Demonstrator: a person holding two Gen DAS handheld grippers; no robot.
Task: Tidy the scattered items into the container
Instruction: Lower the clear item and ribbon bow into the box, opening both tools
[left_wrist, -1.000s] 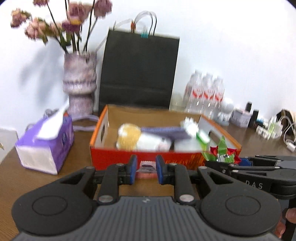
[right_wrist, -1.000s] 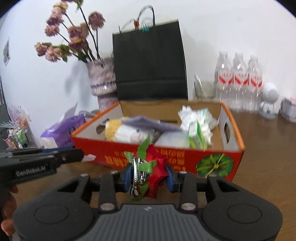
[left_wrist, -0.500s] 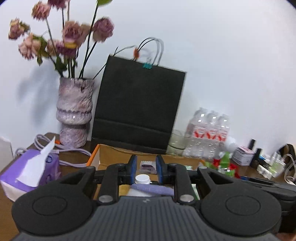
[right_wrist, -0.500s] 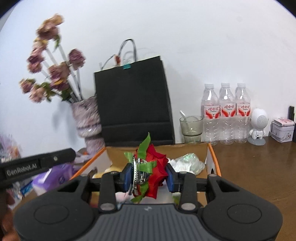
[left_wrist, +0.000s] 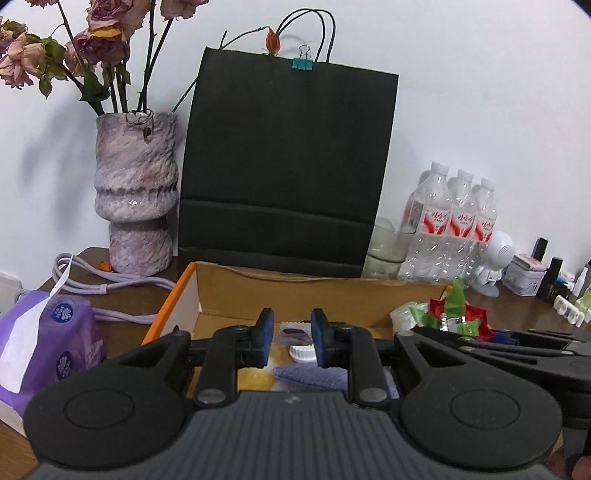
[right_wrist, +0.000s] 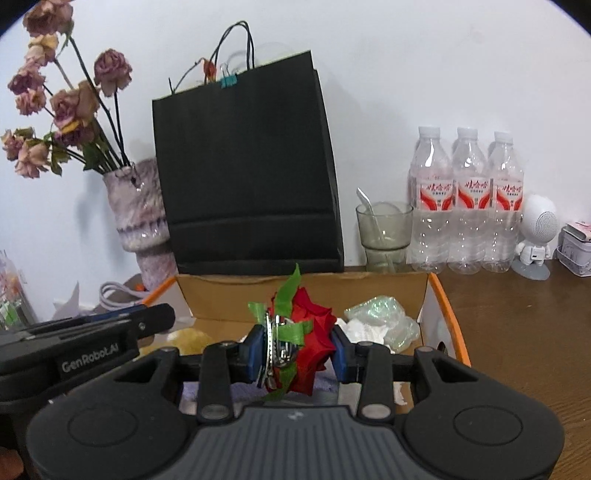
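The orange-rimmed cardboard box (left_wrist: 236, 291) stands open below both grippers; it also shows in the right wrist view (right_wrist: 441, 295). My right gripper (right_wrist: 297, 350) is shut on a red fabric rose with green ribbon and a metal clip (right_wrist: 306, 339), held above the box. The rose also shows in the left wrist view (left_wrist: 456, 314). My left gripper (left_wrist: 291, 343) hovers over the box with a narrow gap between its pads and nothing visibly between them. In the box lie a white-capped bottle (left_wrist: 303, 354), a purple cloth (left_wrist: 314, 374), a yellow item (right_wrist: 188, 338) and crumpled plastic (right_wrist: 384, 317).
A black paper bag (left_wrist: 288, 166) stands right behind the box. A vase of dried flowers (left_wrist: 136, 192) and a purple tissue pack (left_wrist: 48, 350) are left. Water bottles (right_wrist: 467, 199), a glass (right_wrist: 384, 232) and a white figurine (right_wrist: 535, 236) stand at the right.
Both grippers rose from in front of the box to above its opening. The small pink item seen between the left pads a second ago no longer shows there.
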